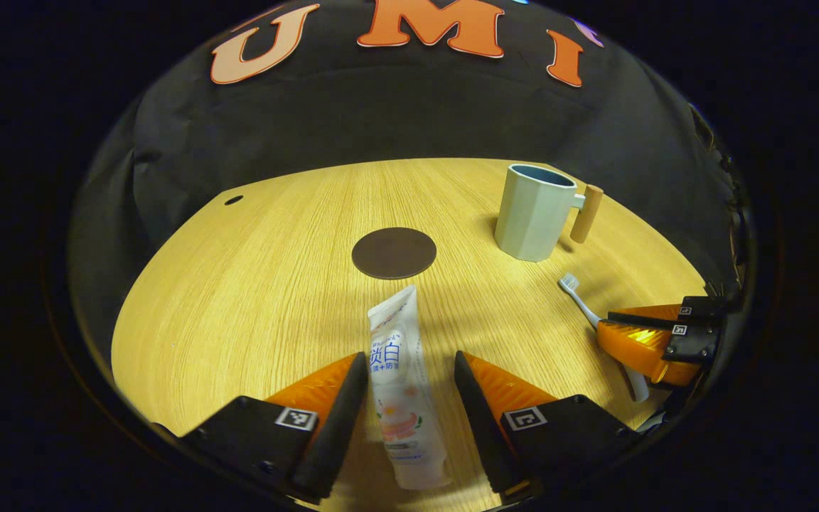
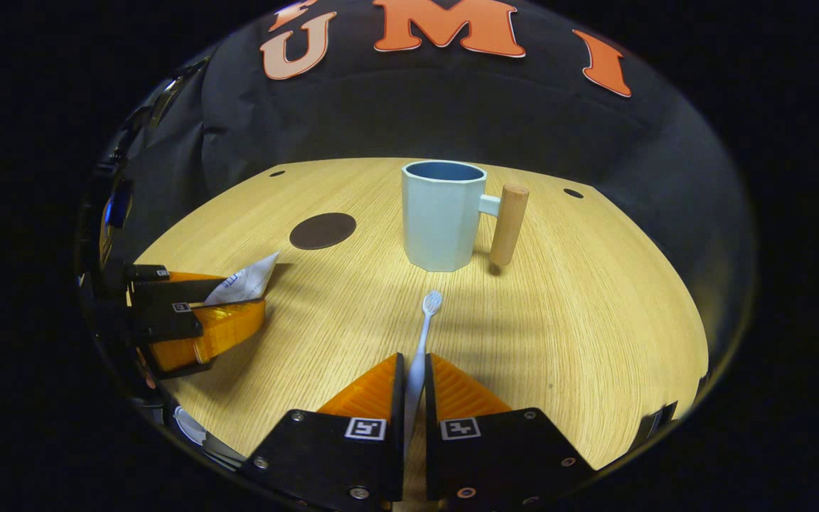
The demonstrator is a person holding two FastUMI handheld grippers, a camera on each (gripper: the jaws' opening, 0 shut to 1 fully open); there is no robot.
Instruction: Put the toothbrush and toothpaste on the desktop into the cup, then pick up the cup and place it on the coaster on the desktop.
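Observation:
The toothpaste is a white tube lying flat on the wooden table, between the fingers of my left gripper. That gripper is open, with a gap beside the tube on the right. My right gripper is shut on the handle of the white toothbrush, whose head points at the cup. The pale blue cup stands upright with its wooden handle to the right. The dark round coaster lies to the cup's left. The left gripper view also shows the cup, coaster, toothbrush and right gripper.
The left gripper appears at the left of the right gripper view with the toothpaste sticking out of it. Small holes mark the table's far corners. The black cloth wall rises just behind the table's back edge.

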